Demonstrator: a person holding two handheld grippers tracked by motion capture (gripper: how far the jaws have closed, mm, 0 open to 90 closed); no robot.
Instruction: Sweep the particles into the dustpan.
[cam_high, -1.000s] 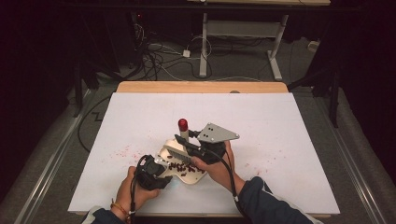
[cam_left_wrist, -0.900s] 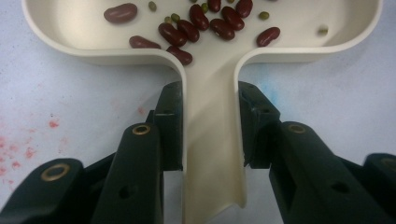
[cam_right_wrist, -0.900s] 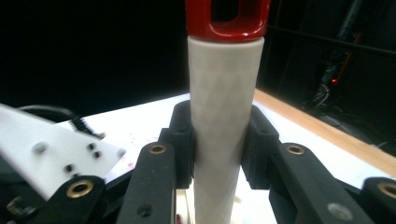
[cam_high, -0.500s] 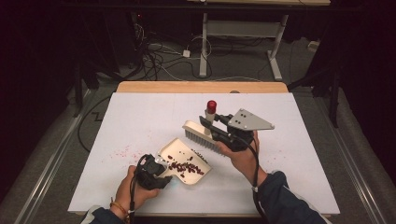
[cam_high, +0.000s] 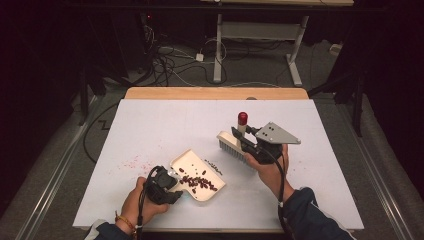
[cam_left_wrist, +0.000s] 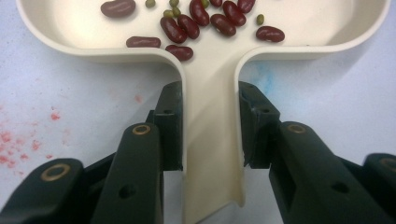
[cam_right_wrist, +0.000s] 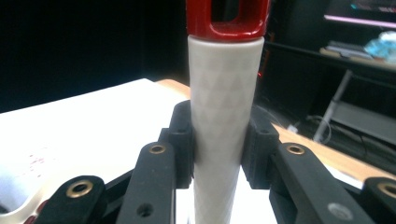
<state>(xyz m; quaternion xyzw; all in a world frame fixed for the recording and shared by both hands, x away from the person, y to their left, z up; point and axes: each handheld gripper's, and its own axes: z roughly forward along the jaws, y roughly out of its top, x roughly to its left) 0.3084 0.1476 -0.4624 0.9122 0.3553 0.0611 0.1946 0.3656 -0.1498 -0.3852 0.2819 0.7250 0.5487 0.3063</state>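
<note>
Right gripper (cam_high: 246, 141) is clamped tight on the white brush (cam_high: 231, 142) handle with the red cap, bristles near the white table (cam_high: 150, 125). Left gripper (cam_left_wrist: 209, 123) pinches the cream dustpan (cam_high: 197, 165) by its handle stub; kidney beans (cam_left_wrist: 201, 18) and a few small green ones sit inside.

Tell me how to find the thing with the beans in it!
Look at the white table, near its front edge by the person's left hand. The cream dustpan lies there, its handle held by the left gripper. It alone holds red beans.
</note>
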